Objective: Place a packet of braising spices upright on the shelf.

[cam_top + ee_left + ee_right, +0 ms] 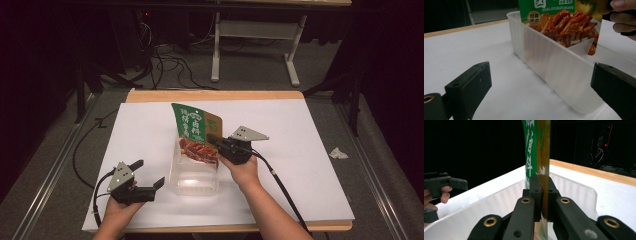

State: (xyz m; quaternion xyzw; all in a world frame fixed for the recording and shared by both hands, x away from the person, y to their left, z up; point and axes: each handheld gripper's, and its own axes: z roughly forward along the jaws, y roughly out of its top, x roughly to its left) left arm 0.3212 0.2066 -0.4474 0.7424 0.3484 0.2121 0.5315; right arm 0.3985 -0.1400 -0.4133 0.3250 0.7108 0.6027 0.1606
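Note:
A green snack pouch (pixel 195 131) printed with red food stands upright in a clear plastic tub (pixel 194 181) at the middle of the white table. My right gripper (pixel 216 140) is shut on the pouch's right edge, and in the right gripper view the jaws pinch the thin pouch (pixel 536 152) edge-on above the tub (pixel 584 192). My left gripper (pixel 148 174) rests open near the front left, its jaws wide apart with nothing between them. In the left gripper view the tub (pixel 559 75) and pouch (pixel 564 22) lie just beyond the open gripper (pixel 541 87).
The white table top (pixel 300 150) has a wooden rim at the back. A crumpled white scrap (pixel 338 154) lies on the floor to the right. Black cables and a white table frame (pixel 216 45) sit behind the table.

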